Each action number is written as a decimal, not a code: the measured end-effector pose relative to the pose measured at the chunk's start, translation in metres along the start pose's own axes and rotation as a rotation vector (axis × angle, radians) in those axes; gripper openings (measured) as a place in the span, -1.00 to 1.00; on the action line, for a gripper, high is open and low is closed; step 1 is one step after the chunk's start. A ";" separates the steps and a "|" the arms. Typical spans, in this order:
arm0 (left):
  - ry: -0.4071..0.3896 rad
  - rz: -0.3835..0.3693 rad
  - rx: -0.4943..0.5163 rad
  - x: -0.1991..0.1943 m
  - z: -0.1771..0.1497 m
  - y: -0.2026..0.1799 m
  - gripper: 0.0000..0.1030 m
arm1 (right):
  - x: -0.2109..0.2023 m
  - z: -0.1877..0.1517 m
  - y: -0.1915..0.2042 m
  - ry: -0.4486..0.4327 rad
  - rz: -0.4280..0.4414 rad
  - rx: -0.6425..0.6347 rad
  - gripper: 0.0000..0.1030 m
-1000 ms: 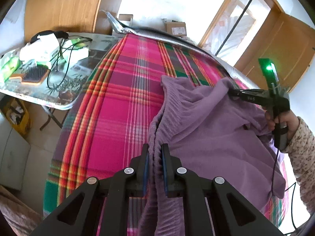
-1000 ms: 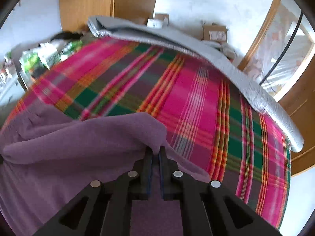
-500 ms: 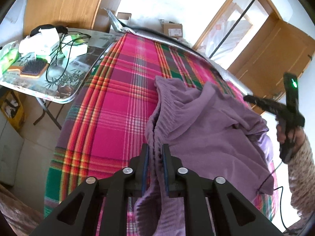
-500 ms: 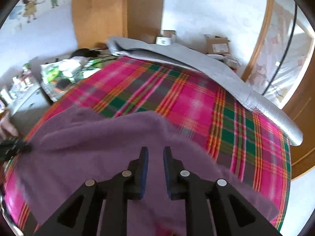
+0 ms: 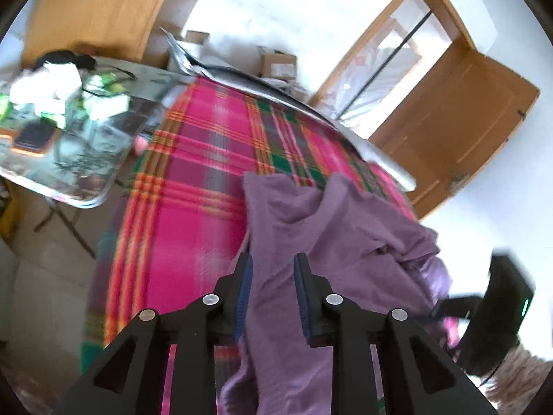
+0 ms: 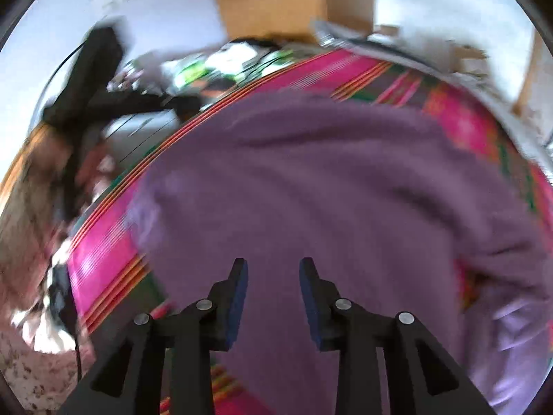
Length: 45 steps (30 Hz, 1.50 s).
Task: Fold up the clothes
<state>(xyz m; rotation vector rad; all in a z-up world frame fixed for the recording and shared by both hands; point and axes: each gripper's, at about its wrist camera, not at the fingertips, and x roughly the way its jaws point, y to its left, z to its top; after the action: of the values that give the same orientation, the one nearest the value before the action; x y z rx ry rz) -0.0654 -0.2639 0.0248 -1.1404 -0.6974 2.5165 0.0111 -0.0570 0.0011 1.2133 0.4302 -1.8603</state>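
The purple garment (image 5: 345, 228) is soft, matt fleece-like cloth. The plaid blanket (image 5: 193, 186) looks woven and matt. The door (image 5: 459, 117) is smooth wood; the table (image 5: 86, 159) top looks glossy.

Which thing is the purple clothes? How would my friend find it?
Look for the big bed covered by a pink, green and orange checked blanket. On its near right part lies a soft, crumpled purple garment. It is the only plain, one-colour cloth there; everything under it is stripes and squares.
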 end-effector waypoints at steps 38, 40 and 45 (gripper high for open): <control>0.177 -0.199 -0.122 0.080 0.046 0.043 -0.79 | 0.057 0.005 0.122 -0.095 -0.158 -0.187 -0.93; 0.149 -0.202 -0.124 0.071 0.048 0.043 -0.80 | 0.050 0.004 0.123 -0.109 -0.150 -0.177 -0.94; 0.102 -0.174 -0.145 0.047 0.042 0.052 -0.80 | 0.037 0.001 0.129 -0.121 -0.097 -0.163 -0.94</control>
<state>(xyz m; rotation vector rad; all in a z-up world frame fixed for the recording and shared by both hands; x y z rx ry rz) -0.1309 -0.2992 -0.0088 -1.1914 -0.9214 2.2782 0.1075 -0.1489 -0.0103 0.9810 0.5709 -1.9284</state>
